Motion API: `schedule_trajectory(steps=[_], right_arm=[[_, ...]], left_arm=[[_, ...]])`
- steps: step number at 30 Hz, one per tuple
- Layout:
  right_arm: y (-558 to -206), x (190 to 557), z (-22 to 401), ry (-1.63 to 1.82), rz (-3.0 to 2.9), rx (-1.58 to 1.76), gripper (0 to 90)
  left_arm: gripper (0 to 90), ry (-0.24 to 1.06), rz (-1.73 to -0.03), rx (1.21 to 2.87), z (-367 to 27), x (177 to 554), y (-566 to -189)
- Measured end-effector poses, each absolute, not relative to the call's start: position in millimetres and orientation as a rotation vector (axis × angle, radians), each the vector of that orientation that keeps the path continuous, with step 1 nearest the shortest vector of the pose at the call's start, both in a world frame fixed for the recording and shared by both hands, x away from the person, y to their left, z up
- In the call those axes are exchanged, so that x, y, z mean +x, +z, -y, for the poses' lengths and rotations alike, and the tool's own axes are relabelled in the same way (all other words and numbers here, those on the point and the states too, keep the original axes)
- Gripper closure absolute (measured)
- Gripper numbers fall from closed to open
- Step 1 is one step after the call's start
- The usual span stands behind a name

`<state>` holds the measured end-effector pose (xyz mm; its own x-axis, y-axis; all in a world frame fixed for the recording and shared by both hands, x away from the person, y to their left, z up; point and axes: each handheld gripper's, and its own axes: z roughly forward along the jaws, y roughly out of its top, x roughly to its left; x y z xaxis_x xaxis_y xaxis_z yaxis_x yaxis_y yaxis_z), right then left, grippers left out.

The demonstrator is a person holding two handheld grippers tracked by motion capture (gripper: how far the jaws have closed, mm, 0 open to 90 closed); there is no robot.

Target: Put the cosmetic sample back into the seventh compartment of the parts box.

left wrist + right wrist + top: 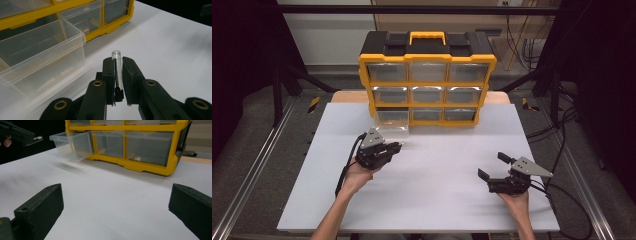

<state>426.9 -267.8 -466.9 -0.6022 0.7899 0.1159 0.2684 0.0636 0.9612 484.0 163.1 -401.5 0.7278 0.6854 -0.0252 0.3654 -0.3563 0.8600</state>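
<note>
A small clear glass tube [117, 67] with a black end stands between the jaws of my left gripper [117, 63], which is shut on it. In the high view the left gripper [396, 146] hovers just in front of a clear drawer [392, 120] pulled out of the bottom-left slot of a yellow and black drawer cabinet [427, 78]. That pulled-out drawer [40, 57] lies to the left of the tube and looks empty. My right gripper [493, 166] rests open at the right of the white table [432, 200], nothing between its jaws. The cabinet [147, 167] stands ahead of it.
The cabinet holds several clear drawers in three rows, with a yellow handle [427, 37] on top. Small items lie in some bottom drawers [136, 158]. Metal frame rails [257, 165] run along both sides of the table, and cables [562, 150] trail at the right.
</note>
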Motion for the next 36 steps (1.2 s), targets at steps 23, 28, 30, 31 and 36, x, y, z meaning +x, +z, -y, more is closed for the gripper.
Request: schedule_trajectory(steps=[23,28,30,31,36], right_arm=[[-466,426,268,1.573,-1.899,1.061,0.5],[-466,426,268,1.572,-1.9,1.061,0.5],[-466,426,268,1.573,-1.9,1.061,0.5],[-466,426,268,1.573,-1.9,1.061,0.5],[-466,426,268,1.572,-1.9,1.061,0.5]], left_arm=[[80.2,0.462,-0.839,1.939,-175,492,-392],[80.2,0.468,-0.844,1.933,-176,494,-390],[80.2,0.474,-0.842,1.936,-175,495,-390],[80.2,0.473,-0.844,1.934,-175,495,-390],[80.2,0.477,-0.851,1.936,-175,498,-390]])
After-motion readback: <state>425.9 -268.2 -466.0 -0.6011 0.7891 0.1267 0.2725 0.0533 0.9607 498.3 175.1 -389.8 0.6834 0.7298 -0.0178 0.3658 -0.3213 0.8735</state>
